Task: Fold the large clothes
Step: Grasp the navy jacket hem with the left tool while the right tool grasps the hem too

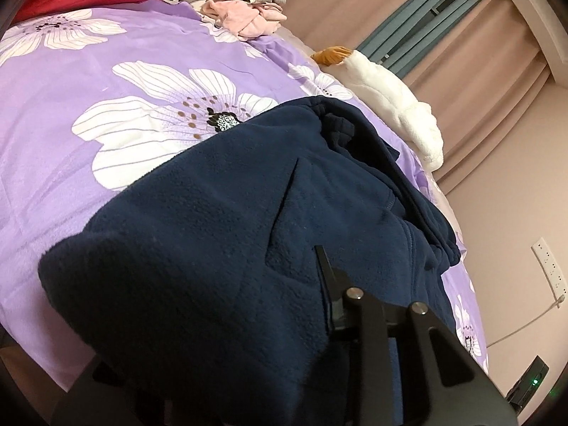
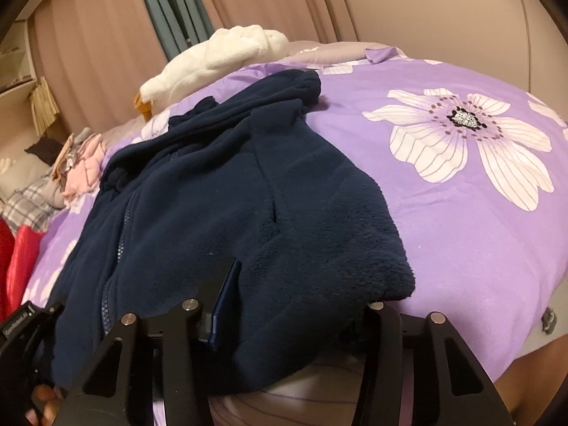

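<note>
Navy fleece jacket (image 2: 220, 206) sprawled mid-frame across the purple bedspread (image 2: 461, 230). Right gripper (image 2: 284, 305) gaped wide around the hem; left gripper (image 1: 319, 305), couldn't tell, fabric-buried. Best lifted evenly, folded away flat.

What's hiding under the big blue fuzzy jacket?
Under the navy fleece jacket lies the purple flowered bedspread, showing all around it. The bedspread's part directly beneath is covered, so anything else there can't be seen.
</note>
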The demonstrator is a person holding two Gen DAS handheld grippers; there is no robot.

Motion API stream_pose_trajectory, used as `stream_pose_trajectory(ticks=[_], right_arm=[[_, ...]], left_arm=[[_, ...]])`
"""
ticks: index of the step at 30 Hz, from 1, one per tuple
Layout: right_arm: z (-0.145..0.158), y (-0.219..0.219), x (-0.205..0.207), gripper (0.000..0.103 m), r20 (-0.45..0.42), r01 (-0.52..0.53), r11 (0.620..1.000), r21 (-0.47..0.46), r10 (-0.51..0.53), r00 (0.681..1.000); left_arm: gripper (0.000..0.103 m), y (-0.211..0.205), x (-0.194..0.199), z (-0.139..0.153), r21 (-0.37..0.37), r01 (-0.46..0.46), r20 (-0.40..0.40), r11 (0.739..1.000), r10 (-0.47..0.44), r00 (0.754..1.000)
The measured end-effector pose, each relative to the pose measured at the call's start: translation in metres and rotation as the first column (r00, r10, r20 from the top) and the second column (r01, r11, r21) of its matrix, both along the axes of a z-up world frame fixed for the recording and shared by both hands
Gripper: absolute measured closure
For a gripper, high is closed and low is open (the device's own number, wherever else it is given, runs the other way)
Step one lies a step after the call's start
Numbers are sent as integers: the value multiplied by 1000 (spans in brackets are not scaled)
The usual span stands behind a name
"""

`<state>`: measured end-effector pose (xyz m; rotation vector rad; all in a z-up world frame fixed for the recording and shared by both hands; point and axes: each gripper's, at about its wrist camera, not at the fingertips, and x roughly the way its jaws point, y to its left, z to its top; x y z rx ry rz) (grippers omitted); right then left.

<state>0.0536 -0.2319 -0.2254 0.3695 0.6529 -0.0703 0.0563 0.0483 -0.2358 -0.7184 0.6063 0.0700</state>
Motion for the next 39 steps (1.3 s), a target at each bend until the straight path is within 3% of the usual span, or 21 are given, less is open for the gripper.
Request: stream_pose_trajectory(ticks=[5, 11, 15, 23, 28, 31, 39], right_arm=[[0, -7, -2, 56, -6, -3, 998, 60, 4, 1000], [-1, -1, -5, 56, 9, -14, 1000, 22, 13, 1000], [0, -2, -4, 57, 6, -14, 1000, 25, 14, 1000], [1, -4, -5, 56, -5, -26, 999, 43, 26, 1000], [1, -4, -9, 56, -14, -26, 996, 90, 27, 1000], [1, -3, -11, 56, 3, -82, 985, 152, 82, 997], [0, 5, -8, 56, 1, -79, 992, 99, 80, 997]], left_arm=[[71, -2, -1, 0, 28, 1, 4, 1000, -1, 1000], [71, -3, -2, 0, 16, -7, 9, 1000, 7, 1000], [71, -8, -1, 2, 60, -21, 4, 998, 21, 1000], [71, -5, 0, 1, 48, -30, 4, 998, 30, 1000], [71, -5, 0, 1, 51, -26, 2, 998, 26, 1000], [72, -5, 0, 1, 57, -22, -1, 998, 22, 1000], [72, -4, -1, 0, 58, -15, 4, 998, 15, 1000]])
